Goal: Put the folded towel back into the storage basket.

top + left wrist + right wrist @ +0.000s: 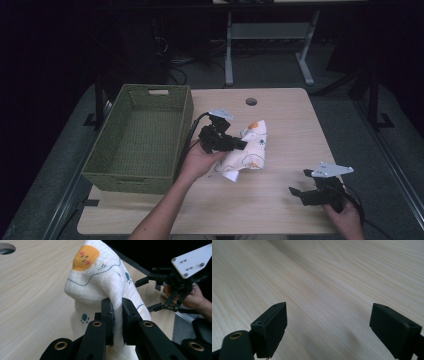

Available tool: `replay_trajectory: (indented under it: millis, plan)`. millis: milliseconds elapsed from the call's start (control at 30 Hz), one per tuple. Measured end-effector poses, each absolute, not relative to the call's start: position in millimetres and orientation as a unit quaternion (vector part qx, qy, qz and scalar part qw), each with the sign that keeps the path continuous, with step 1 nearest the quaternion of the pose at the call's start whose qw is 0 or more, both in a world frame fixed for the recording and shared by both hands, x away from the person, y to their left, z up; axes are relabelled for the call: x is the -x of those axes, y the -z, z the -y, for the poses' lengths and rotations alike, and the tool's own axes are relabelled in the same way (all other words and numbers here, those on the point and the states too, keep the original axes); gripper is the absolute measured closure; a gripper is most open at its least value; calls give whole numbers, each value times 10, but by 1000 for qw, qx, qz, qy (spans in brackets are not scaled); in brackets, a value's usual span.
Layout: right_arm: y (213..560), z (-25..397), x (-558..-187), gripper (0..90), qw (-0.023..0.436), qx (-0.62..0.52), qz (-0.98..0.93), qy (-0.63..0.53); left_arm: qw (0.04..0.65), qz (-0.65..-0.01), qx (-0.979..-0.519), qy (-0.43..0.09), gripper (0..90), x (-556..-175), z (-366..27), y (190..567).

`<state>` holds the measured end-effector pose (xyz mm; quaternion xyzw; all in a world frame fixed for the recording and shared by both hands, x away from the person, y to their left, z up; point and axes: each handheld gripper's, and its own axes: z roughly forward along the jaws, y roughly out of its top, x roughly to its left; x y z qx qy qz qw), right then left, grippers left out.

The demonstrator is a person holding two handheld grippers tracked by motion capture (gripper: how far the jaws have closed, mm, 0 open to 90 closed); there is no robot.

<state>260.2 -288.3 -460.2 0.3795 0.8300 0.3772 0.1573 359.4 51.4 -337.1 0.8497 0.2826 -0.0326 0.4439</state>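
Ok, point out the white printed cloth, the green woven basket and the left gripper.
white printed cloth (100, 282), left gripper view, upper fold.
green woven basket (186, 117), high view, right wall.
left gripper (117, 315), left gripper view, between fingertips.

Cloth's (100, 285) lower end hidden behind left gripper (117, 320).
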Motion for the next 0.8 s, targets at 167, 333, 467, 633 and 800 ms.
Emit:
replay_trajectory:
  millis: [167, 333, 467, 633, 800]
  plan:
    - [4602, 2880, -2602, 141, 158, -380, -830, -377, 455, -290, -841, 51, 823, -3614, -620, 3334]
    - [4601, 2868, -2607, 141, 160, -378, -830, -377, 462, -295, -835, 55, 822, -3626, -718, 3280]
    - [4601, 2867, -2609, 141, 161, -379, -830, -377, 465, -296, -833, 54, 822, -3630, -810, 3195]
    - [4601, 2868, -2611, 140, 162, -378, -829, -378, 473, -300, -826, 60, 822, -3645, -900, 3135]
    - [4600, 2868, -2611, 140, 160, -381, -829, -376, 474, -301, -825, 63, 820, -3665, -1015, 3086]
